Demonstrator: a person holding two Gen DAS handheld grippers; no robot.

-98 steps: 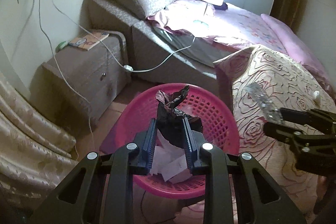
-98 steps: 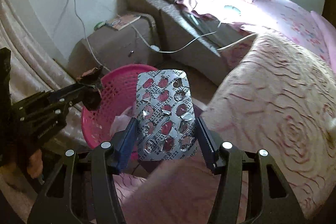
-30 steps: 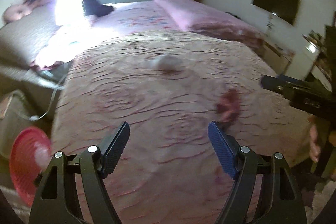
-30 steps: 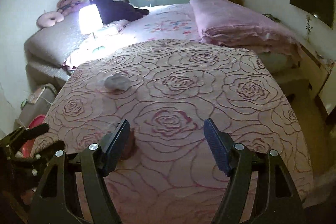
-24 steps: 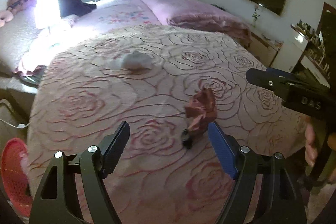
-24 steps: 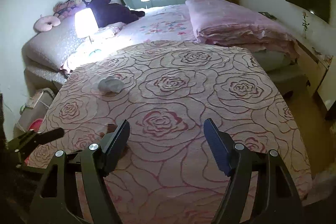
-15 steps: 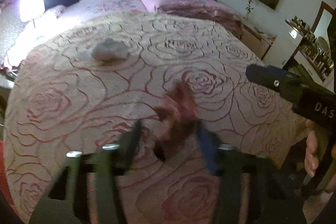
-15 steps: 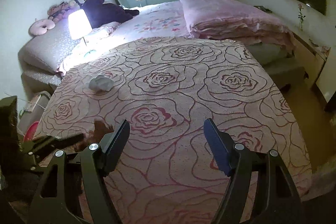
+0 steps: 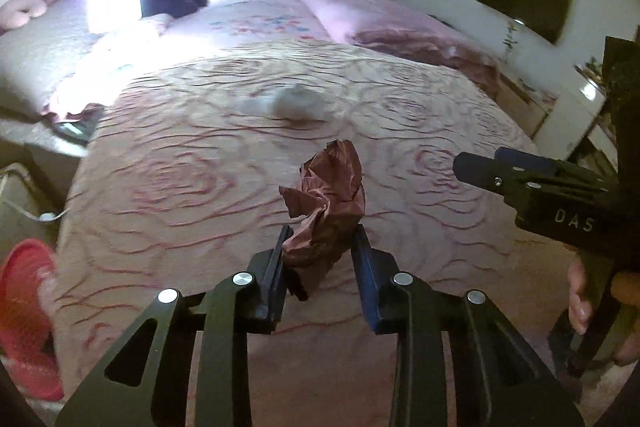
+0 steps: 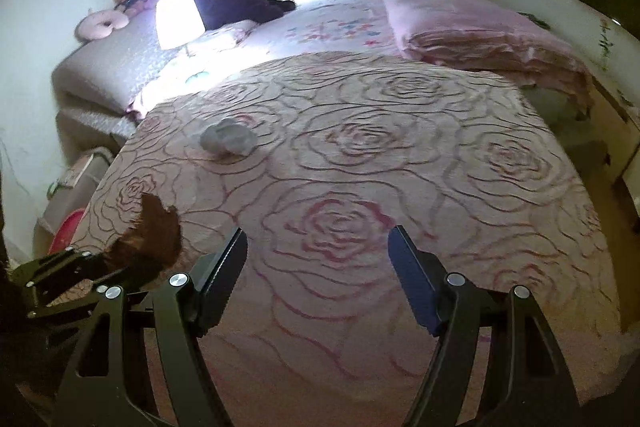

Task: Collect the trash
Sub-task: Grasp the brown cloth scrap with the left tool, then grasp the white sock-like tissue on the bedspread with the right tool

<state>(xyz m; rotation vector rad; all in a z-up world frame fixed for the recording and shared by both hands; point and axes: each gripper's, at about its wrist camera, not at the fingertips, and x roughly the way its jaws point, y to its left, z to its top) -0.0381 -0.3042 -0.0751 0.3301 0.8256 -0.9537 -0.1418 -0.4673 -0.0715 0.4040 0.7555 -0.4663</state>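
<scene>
Far left in the left wrist view, at the bed's near corner and down at floor level: pink trash basket (image 9: 24,311), blurred, only a sliver of it (image 10: 66,229) in the right wrist view. Left tool (image 9: 320,259) closing on a crumpled brown wrapper (image 9: 326,211), pads pressing its lower part from both sides, upper part standing free above the rose-patterned bedspread (image 9: 180,187). Same wrapper (image 10: 154,231) seen from the side in the right wrist view, sticking up past the left tool (image 10: 100,267) at the lower left edge. Farther up the bedspread, a crumpled white tissue (image 9: 294,101), blurred here, sharper and greyish (image 10: 228,141) in the right wrist view, lying alone and well apart from the wrapper. Right tool (image 10: 318,267) empty, jaws standing wide over a large red rose in the pattern, nothing between them. Only in the left wrist view: right tool (image 9: 516,179) from the side, with part of the person's hand (image 9: 580,303) below it at the right edge. Open bedspread all around the tissue; folded pink quilt (image 10: 480,27) along the far right edge, lit lamp (image 10: 178,19) and pillows at the far left.
</scene>
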